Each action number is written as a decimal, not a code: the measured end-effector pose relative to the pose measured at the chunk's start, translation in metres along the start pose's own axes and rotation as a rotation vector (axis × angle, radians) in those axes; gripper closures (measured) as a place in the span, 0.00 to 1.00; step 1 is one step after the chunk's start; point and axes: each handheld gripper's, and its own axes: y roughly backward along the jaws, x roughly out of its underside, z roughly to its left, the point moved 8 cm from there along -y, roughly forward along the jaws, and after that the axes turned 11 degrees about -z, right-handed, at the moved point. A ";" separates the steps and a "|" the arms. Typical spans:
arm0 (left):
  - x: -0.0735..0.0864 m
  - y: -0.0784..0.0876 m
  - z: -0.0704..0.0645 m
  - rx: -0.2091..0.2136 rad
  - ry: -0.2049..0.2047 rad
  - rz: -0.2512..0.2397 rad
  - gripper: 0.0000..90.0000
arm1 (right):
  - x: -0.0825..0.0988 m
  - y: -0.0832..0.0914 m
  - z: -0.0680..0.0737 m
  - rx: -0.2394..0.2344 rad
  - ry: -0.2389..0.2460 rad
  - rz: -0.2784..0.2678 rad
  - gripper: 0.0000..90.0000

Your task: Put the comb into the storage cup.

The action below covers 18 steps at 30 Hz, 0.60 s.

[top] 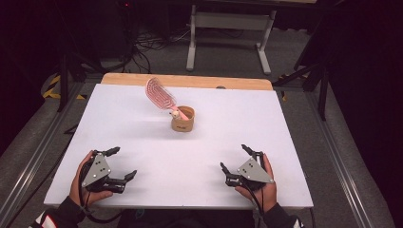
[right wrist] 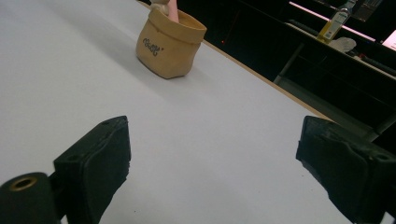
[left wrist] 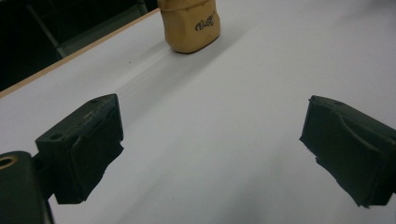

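Note:
A small tan pot [top: 183, 119] [left wrist: 190, 24] [right wrist: 170, 43] with dark lettering stands upright near the middle of the white table [top: 228, 128]. A pink hairbrush [top: 160, 92] sits handle-down in it, its head leaning up and to the left; its pink handle [right wrist: 172, 9] shows at the pot's rim in the right gripper view. My left gripper [top: 121, 164] [left wrist: 212, 149] rests near the front left edge, open and empty. My right gripper [top: 234, 159] [right wrist: 212, 161] rests near the front right, also open and empty. Both are well short of the pot.
A wooden strip [top: 185, 80] borders the table's far edge. Beyond it stands a grey table frame [top: 230, 21], with cables [top: 147, 45] on the floor. A bottle [right wrist: 332, 21] stands on a dark shelf at the back in the right gripper view.

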 end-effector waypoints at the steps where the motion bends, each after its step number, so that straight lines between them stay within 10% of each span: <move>1: 0.000 0.000 0.000 -0.001 -0.003 0.000 0.07 | 0.000 0.000 0.000 0.001 0.000 0.000 0.11; 18: 0.000 -0.005 -0.002 0.012 0.014 0.007 0.07 | 0.001 0.000 -0.002 0.009 -0.020 0.003 0.11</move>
